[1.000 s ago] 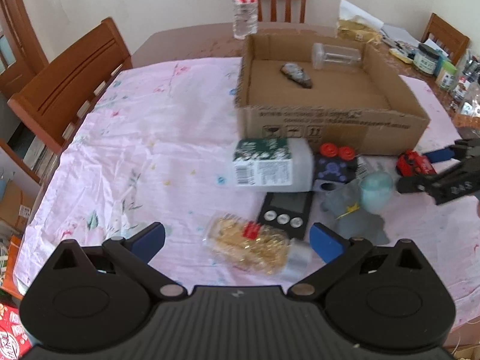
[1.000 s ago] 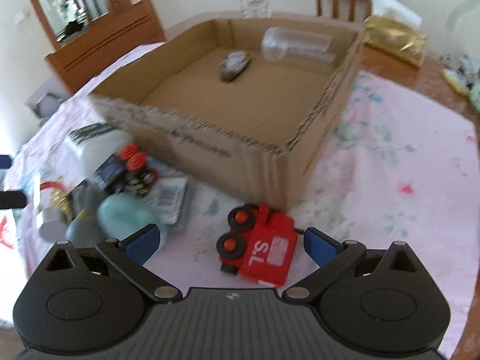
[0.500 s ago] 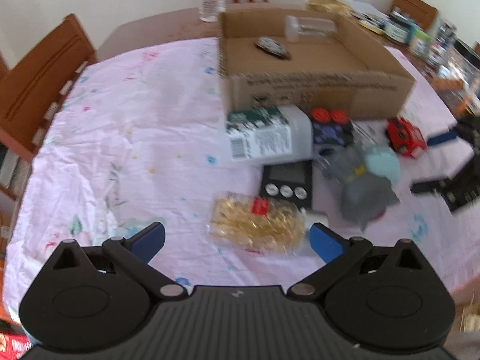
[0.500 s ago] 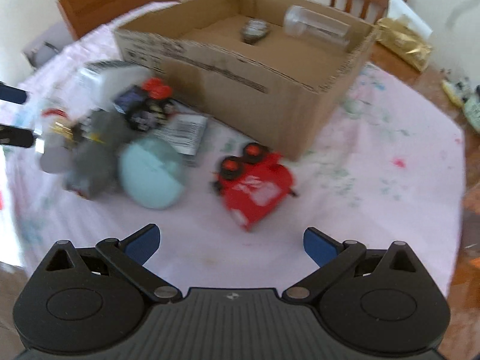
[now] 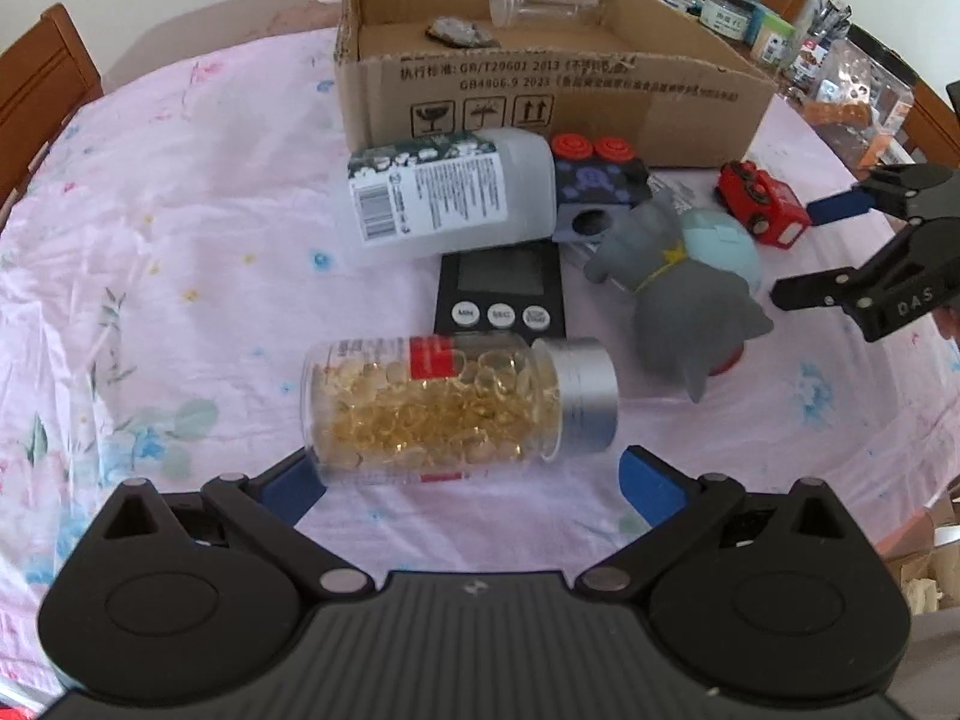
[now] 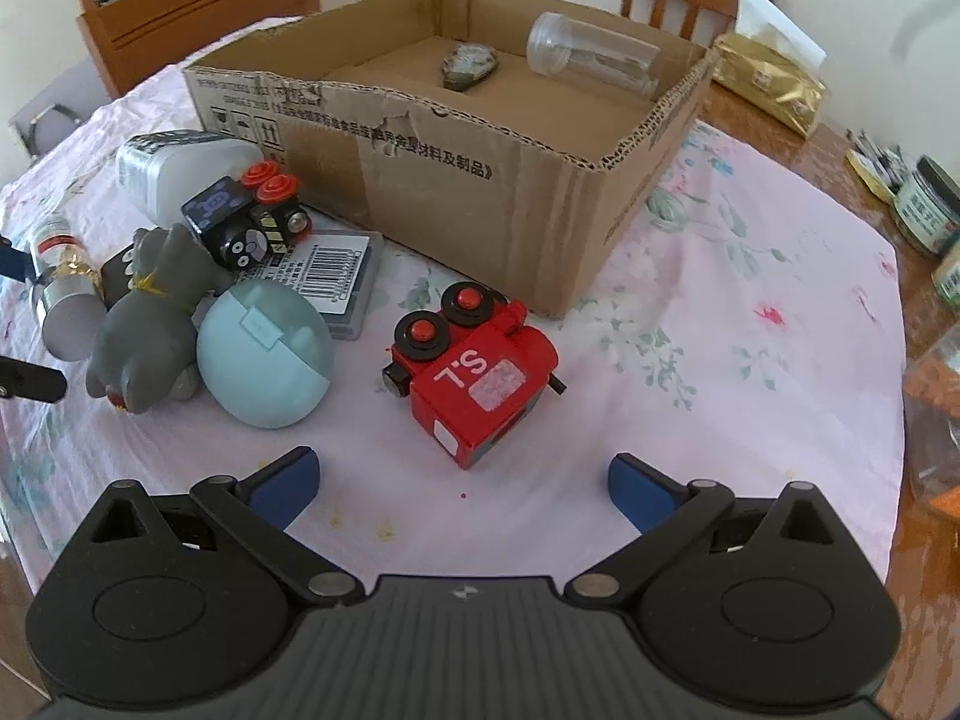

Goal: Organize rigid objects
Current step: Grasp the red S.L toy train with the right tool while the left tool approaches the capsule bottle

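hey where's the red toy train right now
The red toy train lies tipped on the pink tablecloth, centred just ahead of the open right gripper, between the pale blue case and the cardboard box corner.

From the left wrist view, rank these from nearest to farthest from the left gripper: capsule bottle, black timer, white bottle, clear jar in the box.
1. Capsule bottle: on its side, right ahead of the open left gripper.
2. Black timer: just behind it, flat on the cloth.
3. White bottle: lying against the box front.
4. Clear jar: inside the box, at its far wall.
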`<state>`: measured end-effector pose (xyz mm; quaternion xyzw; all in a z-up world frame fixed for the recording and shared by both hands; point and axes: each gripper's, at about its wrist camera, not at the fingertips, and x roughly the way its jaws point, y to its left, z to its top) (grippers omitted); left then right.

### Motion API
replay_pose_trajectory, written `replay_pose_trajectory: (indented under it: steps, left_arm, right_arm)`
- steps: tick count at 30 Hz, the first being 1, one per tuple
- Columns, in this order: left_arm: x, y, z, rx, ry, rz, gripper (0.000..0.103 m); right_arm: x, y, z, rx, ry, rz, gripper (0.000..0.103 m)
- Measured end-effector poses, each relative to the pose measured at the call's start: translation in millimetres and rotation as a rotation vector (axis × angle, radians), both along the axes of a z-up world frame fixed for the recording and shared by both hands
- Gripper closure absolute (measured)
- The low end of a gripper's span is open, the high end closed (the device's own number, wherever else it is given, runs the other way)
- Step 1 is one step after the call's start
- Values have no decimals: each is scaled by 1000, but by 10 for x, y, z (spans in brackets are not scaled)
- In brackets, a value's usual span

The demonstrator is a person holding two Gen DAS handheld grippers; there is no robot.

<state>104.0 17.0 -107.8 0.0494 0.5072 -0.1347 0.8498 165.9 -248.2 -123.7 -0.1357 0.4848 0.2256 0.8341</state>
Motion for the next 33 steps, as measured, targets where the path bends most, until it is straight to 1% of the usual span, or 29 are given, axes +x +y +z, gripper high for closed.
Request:
replay_pose_trajectory:
  steps: [3, 5, 10, 16, 19, 22, 26, 28, 33]
  left_arm:
    - [28, -43, -24, 11, -30, 14, 1]
    - [41, -94, -34, 33, -35, 28, 1]
    - [51, -160, -47, 42, -44, 117, 1]
    - [44, -181, -36, 75, -51, 211, 1]
    - [61, -192, -42, 67, -45, 248, 1]
    - [70, -181, -34, 55, -34, 288, 1]
    - [70, -194, -37, 58, -32, 316, 1]
    - [69, -196, -36, 58, -33, 321, 1]
    - [89, -201, -41, 59, -31, 320, 1]
  right_arm:
    - [29, 6, 4, -10, 17, 1, 0]
    - [44, 2, 6, -11, 21, 11, 0]
    - [87, -3, 1, -7, 17, 73, 0]
    - [120, -75, -9, 13, -10, 192, 0]
    - [183, -65, -5, 9, -1, 257, 0]
    - [250, -44, -7, 14, -2, 346, 0]
    - [331, 10, 3, 9, 6, 438, 0]
    - [348, 51, 11, 1, 15, 460, 0]
    - [187, 163, 24, -20, 41, 538, 0]
